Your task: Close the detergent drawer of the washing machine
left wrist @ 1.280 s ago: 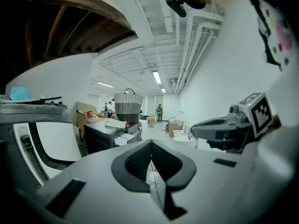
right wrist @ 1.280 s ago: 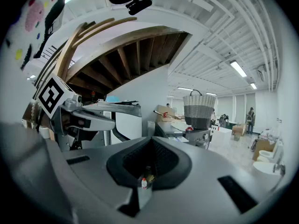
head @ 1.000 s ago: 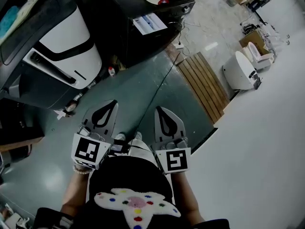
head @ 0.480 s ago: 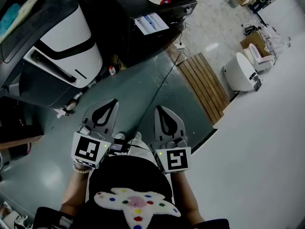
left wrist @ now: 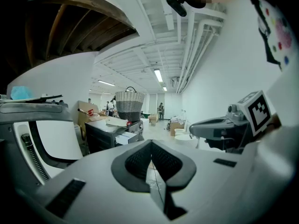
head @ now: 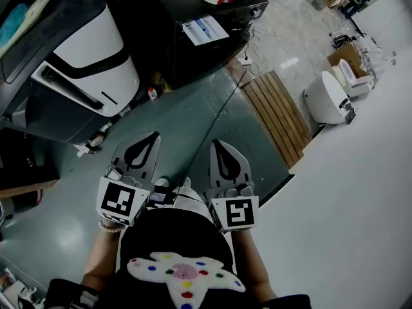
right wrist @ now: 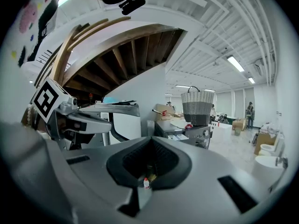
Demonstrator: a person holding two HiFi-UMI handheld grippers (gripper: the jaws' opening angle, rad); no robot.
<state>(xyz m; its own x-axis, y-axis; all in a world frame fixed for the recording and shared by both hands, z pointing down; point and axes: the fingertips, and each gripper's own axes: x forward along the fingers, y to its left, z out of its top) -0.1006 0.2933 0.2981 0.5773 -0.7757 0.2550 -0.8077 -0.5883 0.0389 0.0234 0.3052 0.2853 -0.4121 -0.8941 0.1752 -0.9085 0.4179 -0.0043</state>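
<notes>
I am standing on the green floor [head: 187, 118], well apart from the washer [head: 174, 50], the dark machine at the far middle, and I am holding both tools low in front of my body. The left tool [head: 152, 138] is pressed together with nothing between its jaws. The right tool [head: 216, 144] is doing the same, tips meeting and empty. The two are hanging side by side, apart from each other and touching nothing. As I am reading it, the drawer [head: 205, 29] is the pale tray with the blue-and-white top that is jutting out of the washer's upper front. It is looking open to me, so the closing is not yet begun. I am judging this to be the approach step, with both tools aimed roughly toward the machine and neither near it. The next move is calling for me to walk in, lift one tool to the drawer's height and set its closed tips squarely on the drawer's front face. The right tool looks the handier, since the drawer is sitting far and slightly right of it. Then I should push straight along the slide until the front sits flush. A thin cable [head: 215, 114] is running across the floor between me and the washer, so I am minding my feet. The big white unit [head: 96, 56] at the far left is standing clear of that path.
</notes>
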